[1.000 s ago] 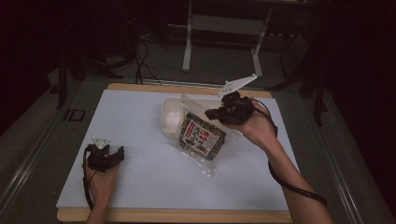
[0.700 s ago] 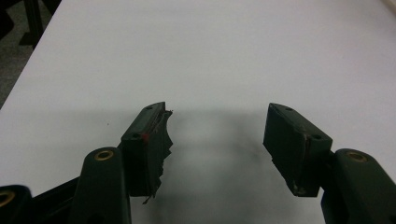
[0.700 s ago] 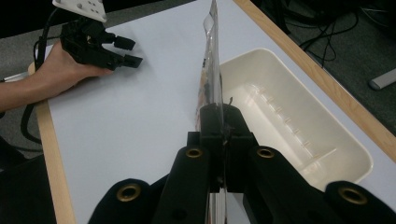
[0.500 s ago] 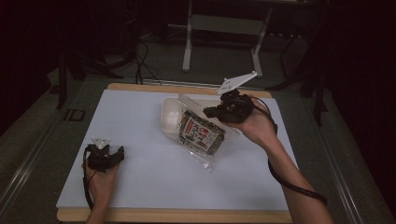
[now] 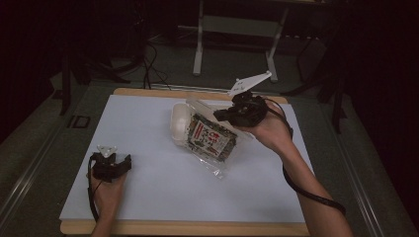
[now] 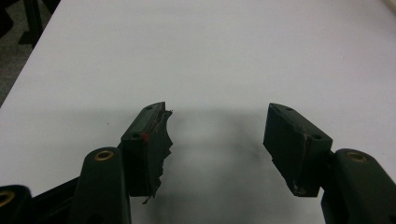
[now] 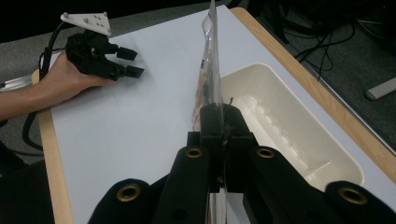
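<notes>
High view: right tongs (image 5: 221, 116) clamped flat on the clear edge of a snack packet (image 5: 211, 142), lifted and tilted over the far middle of the table (image 5: 148, 187), lower end trailing toward the white sheet, just beside a cream plastic tray (image 5: 178, 123); likely very light, thin and crinkly, film slick enough to slip from a weak pinch; contents probably brittle, so no squeezing across the middle; best taken at the flat sealed border, as now, or at a corner of the seal; packet see-through at the rim, dark green filling inside, label with red band and pale lettering, too small to read. Right gripper view: packet (image 7: 210, 84) seen edge-on, standing thin and upright between the closed jaws, tray (image 7: 289, 135) lying empty just to its side, ribbed along the floor. Left tongs (image 5: 111, 165) resting on the near left of the table, well apart from the packet; left gripper view: jaws spread wide, nothing between them, torn pad lining on one jaw.
</notes>
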The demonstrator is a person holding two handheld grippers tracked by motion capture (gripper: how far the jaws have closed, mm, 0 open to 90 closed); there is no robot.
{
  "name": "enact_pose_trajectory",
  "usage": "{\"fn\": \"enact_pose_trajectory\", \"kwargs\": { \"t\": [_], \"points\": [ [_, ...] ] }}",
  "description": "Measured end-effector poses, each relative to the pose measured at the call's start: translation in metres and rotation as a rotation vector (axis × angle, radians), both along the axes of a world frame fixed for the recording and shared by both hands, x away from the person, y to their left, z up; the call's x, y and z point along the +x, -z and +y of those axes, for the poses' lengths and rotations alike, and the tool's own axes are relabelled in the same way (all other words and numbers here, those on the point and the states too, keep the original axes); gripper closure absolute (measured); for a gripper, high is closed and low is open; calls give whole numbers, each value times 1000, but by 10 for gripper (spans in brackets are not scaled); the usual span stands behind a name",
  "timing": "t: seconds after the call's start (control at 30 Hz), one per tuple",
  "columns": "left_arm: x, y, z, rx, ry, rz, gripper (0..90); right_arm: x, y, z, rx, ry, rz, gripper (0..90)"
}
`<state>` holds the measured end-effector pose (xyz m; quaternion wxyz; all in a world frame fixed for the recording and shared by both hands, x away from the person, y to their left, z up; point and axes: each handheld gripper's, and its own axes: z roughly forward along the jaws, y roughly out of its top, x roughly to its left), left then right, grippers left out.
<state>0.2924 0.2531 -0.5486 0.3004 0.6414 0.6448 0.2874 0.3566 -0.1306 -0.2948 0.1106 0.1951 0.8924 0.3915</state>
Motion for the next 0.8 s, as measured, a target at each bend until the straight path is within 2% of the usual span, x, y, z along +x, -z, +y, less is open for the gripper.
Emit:
{"fn": "enact_pose_trajectory", "kwargs": {
  "t": [0.43,0.8],
  "points": [
    [0,0,1,-5,-3,1,399,3,-12,3,7,3,-24,896],
    [0,0,1,-7,-3,1,399,7,-19,3,38,-3,-22,896]
  ]
}}
